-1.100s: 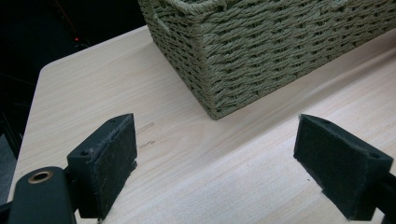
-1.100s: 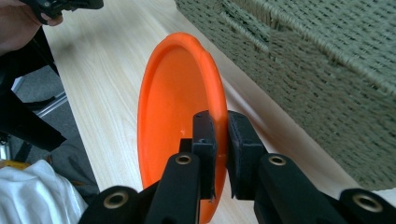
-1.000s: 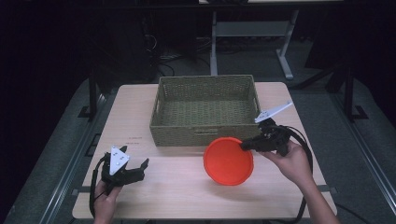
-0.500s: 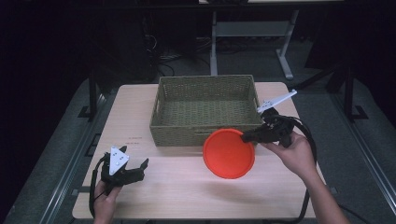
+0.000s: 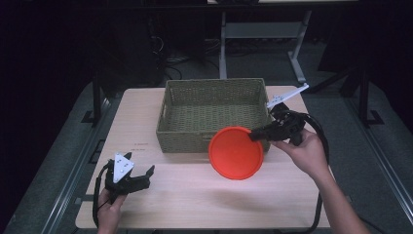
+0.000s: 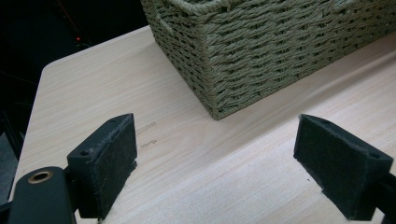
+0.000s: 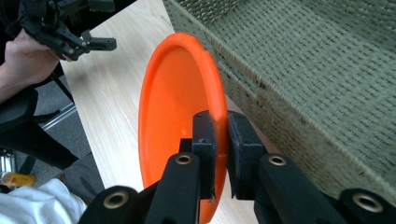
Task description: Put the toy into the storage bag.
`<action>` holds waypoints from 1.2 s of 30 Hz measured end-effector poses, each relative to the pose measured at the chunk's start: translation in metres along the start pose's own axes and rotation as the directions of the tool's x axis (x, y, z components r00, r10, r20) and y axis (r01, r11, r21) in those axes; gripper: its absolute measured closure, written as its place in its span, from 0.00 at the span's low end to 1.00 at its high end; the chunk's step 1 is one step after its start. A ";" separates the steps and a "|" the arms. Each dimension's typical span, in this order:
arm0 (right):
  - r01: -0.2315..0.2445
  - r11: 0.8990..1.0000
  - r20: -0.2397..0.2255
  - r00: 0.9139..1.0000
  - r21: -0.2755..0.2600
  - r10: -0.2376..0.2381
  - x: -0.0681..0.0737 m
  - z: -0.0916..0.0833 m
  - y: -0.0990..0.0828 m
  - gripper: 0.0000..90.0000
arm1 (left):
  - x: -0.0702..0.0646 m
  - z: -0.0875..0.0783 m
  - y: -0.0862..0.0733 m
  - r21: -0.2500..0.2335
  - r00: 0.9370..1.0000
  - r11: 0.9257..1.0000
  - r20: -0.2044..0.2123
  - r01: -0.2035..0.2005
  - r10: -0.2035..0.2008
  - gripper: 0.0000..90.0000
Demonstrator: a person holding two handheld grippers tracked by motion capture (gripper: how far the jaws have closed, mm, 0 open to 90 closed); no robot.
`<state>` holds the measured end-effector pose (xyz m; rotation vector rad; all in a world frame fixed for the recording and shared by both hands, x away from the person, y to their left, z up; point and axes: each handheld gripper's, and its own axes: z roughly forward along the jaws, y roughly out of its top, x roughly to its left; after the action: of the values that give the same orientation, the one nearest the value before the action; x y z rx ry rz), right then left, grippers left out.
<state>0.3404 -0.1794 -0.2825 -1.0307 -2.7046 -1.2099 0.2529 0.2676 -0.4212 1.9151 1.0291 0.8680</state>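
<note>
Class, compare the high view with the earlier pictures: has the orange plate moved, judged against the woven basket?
Yes. The orange plate, clamped at its rim by the right gripper, has risen and shifted towards the woven basket; it now overlaps the basket's near wall.

The left gripper (image 6: 215, 172) hangs low over the table (image 6: 84, 93), its two black jaws standing wide apart with bare wood between them and nothing in their grasp. The padded fingers (image 6: 109, 163) show rough felt-like faces – one at the lower left, the other at the lower right. Ahead stands a woven basket (image 6: 261, 51), olive-green – its near corner points toward the gripper, and a rope handle loops along its top rim. The basket sits toward the far side of the table. A small dark printed mark (image 6: 147, 133) lies on the wood just beyond the left-hand jaw, near the table's rounded corner
</note>
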 end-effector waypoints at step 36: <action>0.012 1.000 0.025 1.000 -0.009 -0.012 -0.005 -0.009 0.064 0.91 | 0.000 -0.001 0.000 0.000 1.000 1.000 0.000 0.010 -0.010 0.14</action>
<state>0.3789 -0.1572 -0.2346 -1.0387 -2.7301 -1.2203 0.2521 0.2684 -0.4209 1.9081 1.0376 0.8622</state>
